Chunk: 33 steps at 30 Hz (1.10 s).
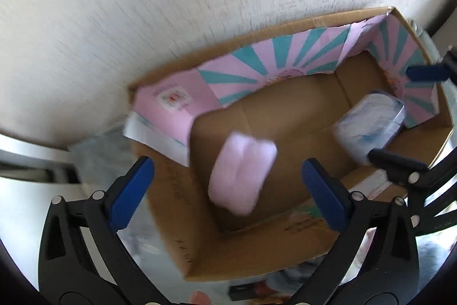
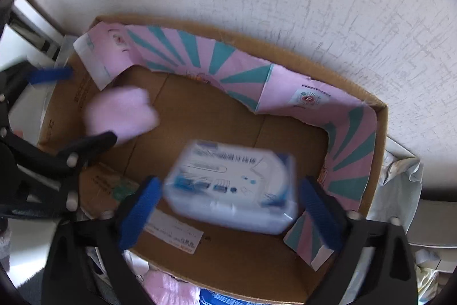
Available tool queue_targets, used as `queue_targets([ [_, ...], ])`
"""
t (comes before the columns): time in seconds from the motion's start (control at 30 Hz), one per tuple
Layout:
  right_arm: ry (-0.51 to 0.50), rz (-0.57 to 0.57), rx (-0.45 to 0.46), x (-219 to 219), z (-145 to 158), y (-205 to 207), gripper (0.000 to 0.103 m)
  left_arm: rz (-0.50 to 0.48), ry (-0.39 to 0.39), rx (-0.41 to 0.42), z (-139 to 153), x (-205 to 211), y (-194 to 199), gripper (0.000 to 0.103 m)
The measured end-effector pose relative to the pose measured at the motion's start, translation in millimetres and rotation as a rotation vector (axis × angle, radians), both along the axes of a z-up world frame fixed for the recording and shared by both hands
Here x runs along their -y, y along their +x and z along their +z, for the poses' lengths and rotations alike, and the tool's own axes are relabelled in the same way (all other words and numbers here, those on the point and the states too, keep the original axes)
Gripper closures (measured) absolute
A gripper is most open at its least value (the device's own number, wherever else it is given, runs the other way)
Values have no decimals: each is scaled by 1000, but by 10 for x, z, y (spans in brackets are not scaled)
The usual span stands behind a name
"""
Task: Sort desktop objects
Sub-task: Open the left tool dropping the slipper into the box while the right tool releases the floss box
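Jaws stand apart on both our grippers, left gripper over the blurred pink pack, right gripper over the white-and-blue pack; both packs are inside the cardboard box.

One open brown cardboard box fills the middle of both views, lined with one pink-and-teal striped paper sheet. Inside it there are two packs: one soft pink pack at centre of the left view, and one white-and-blue plastic-wrapped pack at lower centre of the right view.
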State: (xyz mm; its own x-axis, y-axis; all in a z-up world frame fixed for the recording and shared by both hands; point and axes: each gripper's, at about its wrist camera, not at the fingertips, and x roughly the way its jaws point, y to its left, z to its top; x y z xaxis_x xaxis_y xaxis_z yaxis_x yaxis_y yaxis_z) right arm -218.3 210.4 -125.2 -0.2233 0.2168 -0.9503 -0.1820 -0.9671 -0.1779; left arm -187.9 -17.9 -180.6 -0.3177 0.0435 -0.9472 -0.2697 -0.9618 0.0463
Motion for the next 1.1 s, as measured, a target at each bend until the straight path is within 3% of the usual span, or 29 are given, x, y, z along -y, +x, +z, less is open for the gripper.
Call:
queue_targets([
  [0.27,78,21,-80,109,274,199,1,-41,-63,-60,88,-63,172,0],
  [0.33,72,18,-95,111,356,228,0,-41,-72,-63,151,-48,32,0],
  [0.6,22,-28,-166,80,593,206,0,-50,-115,-94,336,-40,156,0],
  [0.77,31,-37,-269,142,784,332,0,-15,-96,-94,381,40,258,0],
  [0.9,3,-42,-322,147,878,489,0,41,-38,-95,465,145,275,0],
  [1.1,8,-68,-325,115,853,632,0,75,40,-114,649,219,337,0],
])
